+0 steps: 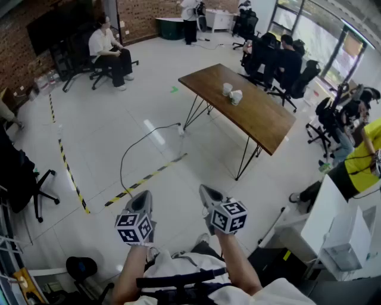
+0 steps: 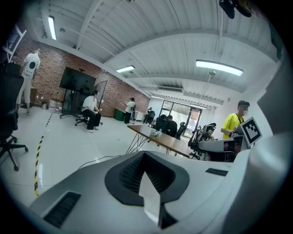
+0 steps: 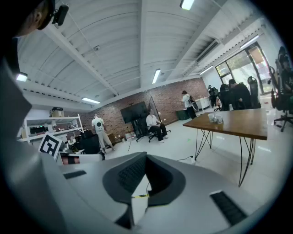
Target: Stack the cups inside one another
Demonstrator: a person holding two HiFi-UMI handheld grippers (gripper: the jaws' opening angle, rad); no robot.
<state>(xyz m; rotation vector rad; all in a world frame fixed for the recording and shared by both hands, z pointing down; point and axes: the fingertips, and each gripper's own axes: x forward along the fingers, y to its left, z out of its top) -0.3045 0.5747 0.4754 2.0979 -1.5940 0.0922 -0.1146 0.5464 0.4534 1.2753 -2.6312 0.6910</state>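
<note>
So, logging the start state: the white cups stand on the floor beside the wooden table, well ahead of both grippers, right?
No: the white cups stand on the wooden table, not the floor beside it, as the head view shows. They are well ahead of the left gripper and right gripper.

An office: swivel chairs [image 1: 309, 71], wooden table [image 1: 262, 113], brick wall [image 1: 143, 18].
</note>
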